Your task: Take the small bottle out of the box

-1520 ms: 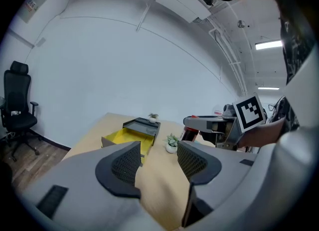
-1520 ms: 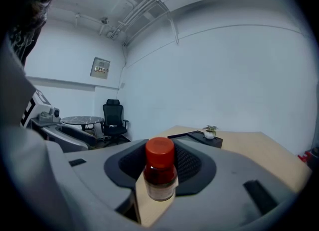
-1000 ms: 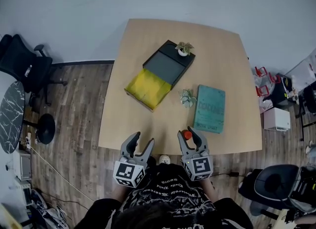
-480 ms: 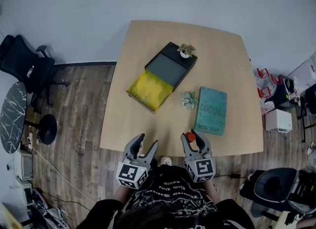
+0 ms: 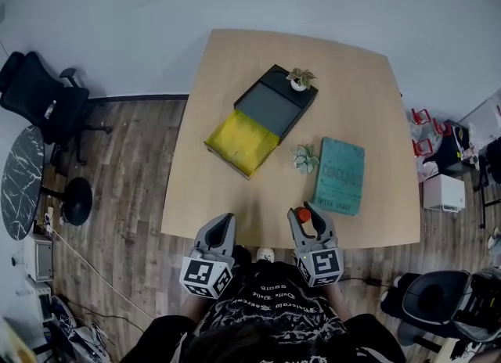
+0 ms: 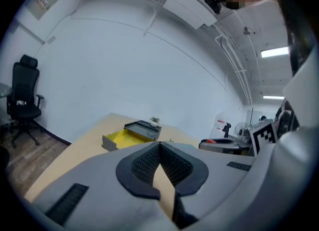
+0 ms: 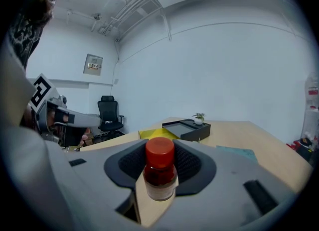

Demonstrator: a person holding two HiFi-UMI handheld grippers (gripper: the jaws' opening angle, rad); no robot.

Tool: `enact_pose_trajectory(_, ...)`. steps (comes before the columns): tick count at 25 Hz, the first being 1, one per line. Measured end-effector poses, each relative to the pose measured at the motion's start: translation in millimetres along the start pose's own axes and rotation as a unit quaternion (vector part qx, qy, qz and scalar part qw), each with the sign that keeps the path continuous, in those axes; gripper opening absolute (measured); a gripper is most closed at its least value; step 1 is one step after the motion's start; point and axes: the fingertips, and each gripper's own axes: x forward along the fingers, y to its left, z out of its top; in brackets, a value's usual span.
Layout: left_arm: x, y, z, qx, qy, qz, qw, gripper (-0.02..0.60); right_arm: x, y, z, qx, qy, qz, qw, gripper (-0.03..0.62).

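Observation:
A small amber bottle (image 7: 159, 173) with a red cap (image 5: 302, 215) sits upright between the jaws of my right gripper (image 5: 306, 218), which is shut on it near the table's front edge. The box (image 5: 262, 118) lies mid-table, a dark sleeve with its yellow drawer (image 5: 241, 141) pulled out toward the front left; the box (image 6: 133, 134) also shows beyond the left jaws. My left gripper (image 5: 224, 227) hovers at the table's front edge, left of the right one, its jaws shut with nothing between them (image 6: 160, 150).
A teal book (image 5: 340, 176) lies right of the box, a small potted plant (image 5: 303, 158) beside it. Another small plant (image 5: 300, 80) stands on the box's far end. Black office chair (image 5: 35, 97) left of the wooden table (image 5: 219, 189); bags and boxes on the floor at right.
The left gripper's jaws have gone from wide open to shut, empty. The right gripper has held the bottle in about the same place.

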Motion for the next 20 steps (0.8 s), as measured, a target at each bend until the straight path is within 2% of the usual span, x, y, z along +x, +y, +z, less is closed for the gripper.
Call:
enact_pose_trajectory(2, -0.1, 0.3, 1.5, -0.010, -0.002, -0.011, 0.9999, 0.003, 2.3, 1.4, -0.2, -0.001, 0.002, 0.003, 1.000, 0.152)
enact_pose_trajectory(5, 0.7, 1.8, 1.1, 0.005, 0.003, -0.016, 0.9999, 0.003, 6.2, 3.6, 1.6, 0.000, 0.000, 0.005, 1.000, 0.152)
enact_pose_trajectory(13, 5.3, 4.8, 3.0, 0.040, 0.007, -0.016, 0.9990, 0.003, 18.5, 8.1, -0.9, -0.004, 0.007, 0.009, 1.000, 0.152)
enact_pose_trajectory(20, 6.4, 16.7, 5.7, 0.051, 0.005, 0.000, 0.9987, 0.003, 26.4, 13.4, 1.8, -0.004, 0.003, 0.015, 1.000, 0.152)
